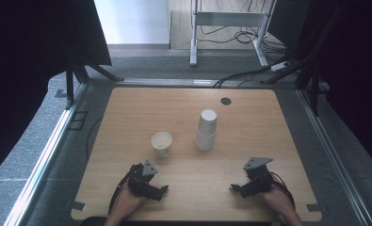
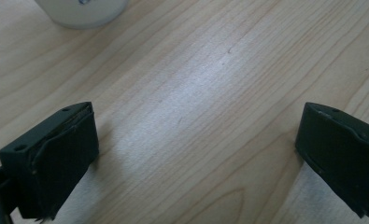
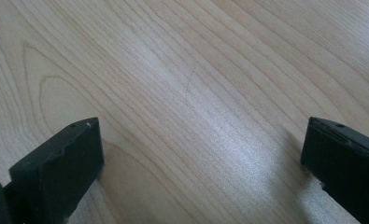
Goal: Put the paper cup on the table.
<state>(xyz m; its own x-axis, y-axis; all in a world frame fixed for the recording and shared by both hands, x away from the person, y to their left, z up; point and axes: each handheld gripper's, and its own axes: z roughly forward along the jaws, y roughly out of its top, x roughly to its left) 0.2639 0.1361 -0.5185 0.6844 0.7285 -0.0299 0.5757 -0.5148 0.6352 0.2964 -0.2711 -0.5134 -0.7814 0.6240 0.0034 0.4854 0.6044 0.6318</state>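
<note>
A single white paper cup (image 1: 162,143) stands upright, mouth up, left of the table's middle. To its right rises a stack of white paper cups (image 1: 206,129), turned mouth down. My left gripper (image 1: 163,190) rests low near the front edge, below the single cup, its jaws wide apart with nothing between them. In the left gripper view the cup's base (image 2: 81,10) sits at the top left beyond the left gripper (image 2: 196,135). My right gripper (image 1: 234,188) lies at the front right, open and empty. The right gripper (image 3: 201,140) faces bare wood.
The wooden table (image 1: 127,113) has a round cable hole (image 1: 226,101) near its back edge. Metal rails run along both sides. A desk frame (image 1: 230,28) and cables on the floor lie beyond the table. Dark curtains hang left and right.
</note>
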